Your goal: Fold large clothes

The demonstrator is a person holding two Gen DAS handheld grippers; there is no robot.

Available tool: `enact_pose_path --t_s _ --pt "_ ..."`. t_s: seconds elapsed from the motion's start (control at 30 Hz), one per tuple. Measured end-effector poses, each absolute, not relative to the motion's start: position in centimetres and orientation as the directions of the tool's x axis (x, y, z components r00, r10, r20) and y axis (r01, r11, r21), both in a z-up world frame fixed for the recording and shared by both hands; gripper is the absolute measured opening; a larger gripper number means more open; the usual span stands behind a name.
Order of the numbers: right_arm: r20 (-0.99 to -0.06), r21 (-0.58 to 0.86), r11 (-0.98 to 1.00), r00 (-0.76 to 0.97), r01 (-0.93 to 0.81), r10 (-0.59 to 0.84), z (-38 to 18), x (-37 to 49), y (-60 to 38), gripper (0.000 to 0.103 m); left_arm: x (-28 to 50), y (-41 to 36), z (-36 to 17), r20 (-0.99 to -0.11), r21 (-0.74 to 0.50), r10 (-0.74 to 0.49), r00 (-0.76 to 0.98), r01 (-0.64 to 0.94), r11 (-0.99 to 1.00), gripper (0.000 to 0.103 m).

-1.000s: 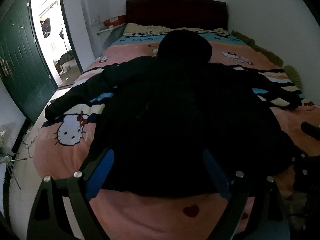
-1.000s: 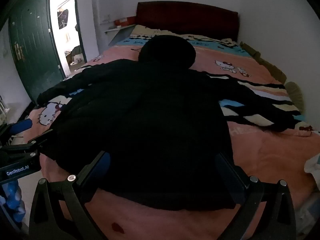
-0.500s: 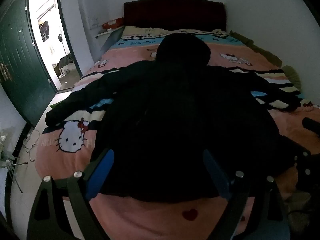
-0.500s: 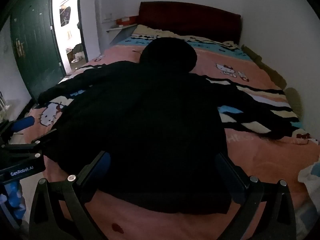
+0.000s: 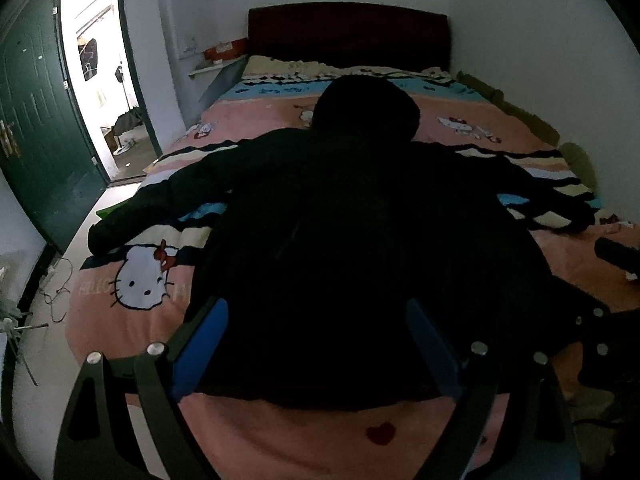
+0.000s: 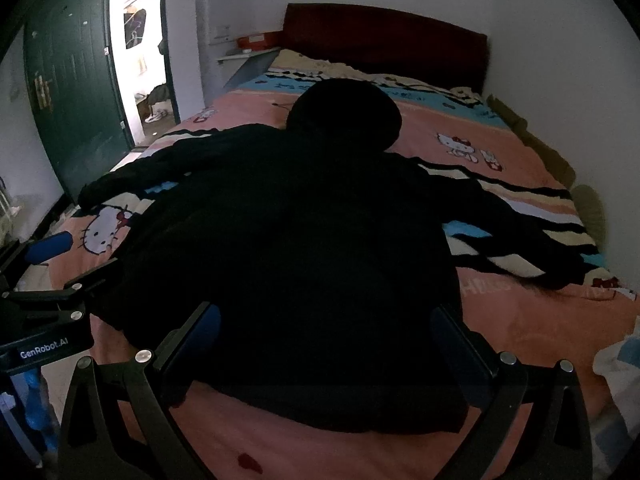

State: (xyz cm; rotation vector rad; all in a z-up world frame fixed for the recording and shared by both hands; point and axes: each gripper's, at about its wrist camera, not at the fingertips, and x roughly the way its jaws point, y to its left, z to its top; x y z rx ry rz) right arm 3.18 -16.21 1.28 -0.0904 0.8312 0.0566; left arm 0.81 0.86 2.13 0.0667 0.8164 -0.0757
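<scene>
A large black hooded jacket (image 5: 360, 240) lies spread flat on the bed, hood toward the headboard and both sleeves stretched out sideways; it also fills the right wrist view (image 6: 304, 248). My left gripper (image 5: 316, 344) is open and empty, hovering over the jacket's near hem. My right gripper (image 6: 326, 344) is open and empty, also above the near hem. The left gripper's body (image 6: 44, 308) shows at the left edge of the right wrist view. The right gripper's body (image 5: 600, 332) shows at the right edge of the left wrist view.
The bed has a pink Hello Kitty blanket (image 5: 140, 280) and a dark red headboard (image 5: 348, 36). A green door (image 5: 36, 140) stands open at the left beside a bright doorway. White walls bound the far and right sides. Cables lie on the floor at left (image 5: 56, 288).
Both grippers have drifted slightly back and up from the jacket, so the view is a little wider. The jacket has not moved and both grippers stay open.
</scene>
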Motion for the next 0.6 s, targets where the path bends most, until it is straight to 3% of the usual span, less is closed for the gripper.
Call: enact_pose_path --t_s 0.6 --pt "-0.742 -0.059 0.995 0.670 -0.079 0.009 0.92 3.76 -16.81 0.103 1.33 0.78 1.86 -0.713 0.035 -0.027 0.701 0.073 0.997 0.091"
